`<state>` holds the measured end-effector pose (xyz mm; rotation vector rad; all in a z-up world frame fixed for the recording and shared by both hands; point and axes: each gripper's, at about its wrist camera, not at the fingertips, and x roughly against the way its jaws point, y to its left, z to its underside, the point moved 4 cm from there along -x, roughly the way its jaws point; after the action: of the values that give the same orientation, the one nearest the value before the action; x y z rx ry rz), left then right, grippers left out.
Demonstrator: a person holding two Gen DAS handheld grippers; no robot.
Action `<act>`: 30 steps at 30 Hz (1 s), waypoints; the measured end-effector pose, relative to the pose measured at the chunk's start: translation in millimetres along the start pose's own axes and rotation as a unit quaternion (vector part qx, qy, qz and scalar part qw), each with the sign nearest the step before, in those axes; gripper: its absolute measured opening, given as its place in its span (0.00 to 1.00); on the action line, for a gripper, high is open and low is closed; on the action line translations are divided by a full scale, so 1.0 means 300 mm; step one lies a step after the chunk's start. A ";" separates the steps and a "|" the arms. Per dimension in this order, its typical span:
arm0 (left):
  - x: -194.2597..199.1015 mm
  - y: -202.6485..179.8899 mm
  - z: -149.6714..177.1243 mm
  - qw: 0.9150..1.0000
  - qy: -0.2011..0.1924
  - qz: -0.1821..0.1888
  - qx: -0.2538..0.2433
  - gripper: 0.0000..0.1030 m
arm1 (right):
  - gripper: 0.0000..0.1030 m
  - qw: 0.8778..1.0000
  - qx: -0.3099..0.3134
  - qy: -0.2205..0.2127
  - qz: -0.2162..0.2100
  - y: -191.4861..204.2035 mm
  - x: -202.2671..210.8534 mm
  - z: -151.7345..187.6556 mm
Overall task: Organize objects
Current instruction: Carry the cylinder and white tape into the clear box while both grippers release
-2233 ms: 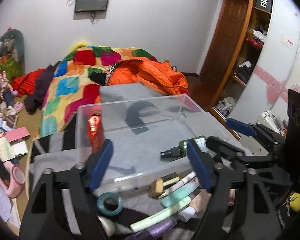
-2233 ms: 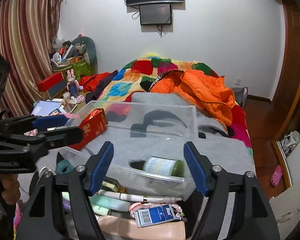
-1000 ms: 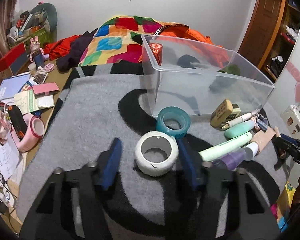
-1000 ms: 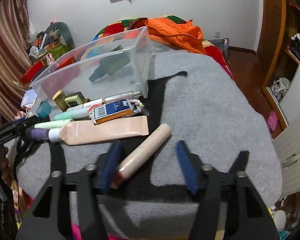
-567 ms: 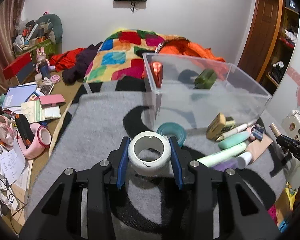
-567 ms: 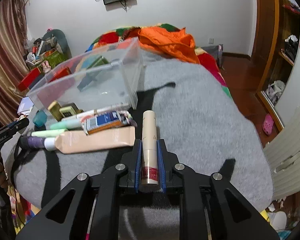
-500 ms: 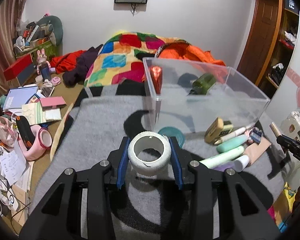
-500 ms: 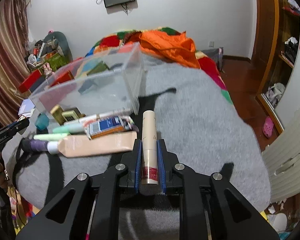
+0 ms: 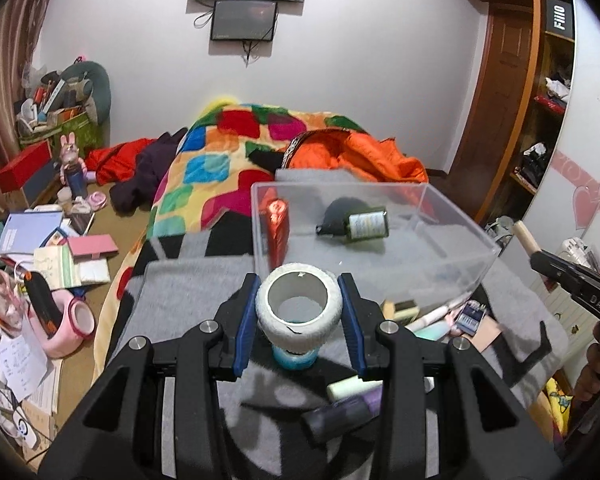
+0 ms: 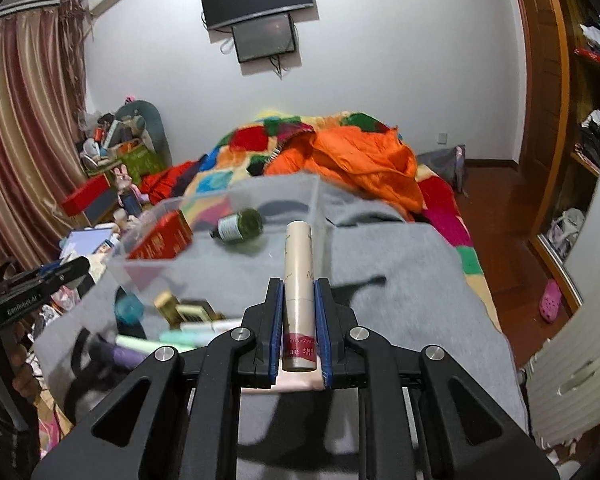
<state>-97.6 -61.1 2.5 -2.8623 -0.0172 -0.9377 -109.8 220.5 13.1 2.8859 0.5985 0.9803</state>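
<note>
My left gripper (image 9: 300, 310) is shut on a white tape roll (image 9: 299, 322), held above the grey blanket with a teal tape roll (image 9: 295, 359) lying below it. My right gripper (image 10: 299, 320) is shut on a beige tube (image 10: 299, 280) that points toward the clear plastic bin (image 10: 260, 200). The clear plastic bin (image 9: 452, 256) holds a red box (image 9: 275, 229) and a dark green bottle (image 9: 360, 224). In the left wrist view the right gripper (image 9: 548, 264) shows at the right edge with the tube's tip.
Loose tubes (image 9: 354, 386), a pen and small boxes (image 10: 182, 308) lie in front of the bin. A quilt and an orange jacket (image 9: 364, 156) cover the bed behind. Clutter lies on the floor at left (image 9: 52, 256). The left gripper (image 10: 36, 284) shows at the left edge.
Both grippers closed on their objects, the left on the white tape roll and the right on the beige tube, then lifted them up off the blanket toward the bin.
</note>
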 end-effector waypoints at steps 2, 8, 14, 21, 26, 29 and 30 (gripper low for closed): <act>-0.001 -0.011 -0.020 1.000 -0.005 0.003 -0.002 0.37 | 0.13 1.000 0.006 -0.008 -0.002 0.019 -0.006 -0.024; -0.041 -0.033 -0.065 1.000 0.001 0.020 -0.005 0.37 | 0.13 0.999 0.019 -0.036 -0.011 0.069 -0.030 -0.103; -0.111 -0.034 -0.108 1.000 0.015 0.026 -0.003 0.37 | 0.14 0.999 0.023 -0.045 -0.022 0.104 -0.096 -0.176; -0.209 -0.020 -0.141 0.999 0.038 0.022 -0.003 0.37 | 0.13 1.000 0.026 0.002 -0.004 0.104 -0.247 -0.192; -0.299 -0.030 -0.111 0.997 0.071 0.023 -0.008 0.37 | 0.14 0.999 0.024 0.043 0.007 0.083 -0.347 -0.170; -0.341 -0.036 -0.093 0.996 0.084 0.022 -0.011 0.37 | 0.13 0.998 0.029 0.057 0.010 0.079 -0.380 -0.154; -0.348 -0.039 -0.088 0.996 0.087 0.023 -0.013 0.37 | 0.13 0.998 0.031 0.060 0.010 0.080 -0.385 -0.149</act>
<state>-198.0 -49.7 -36.6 -2.7798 0.0789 -1.1804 -211.9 151.6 -14.2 2.9076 0.6186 1.1653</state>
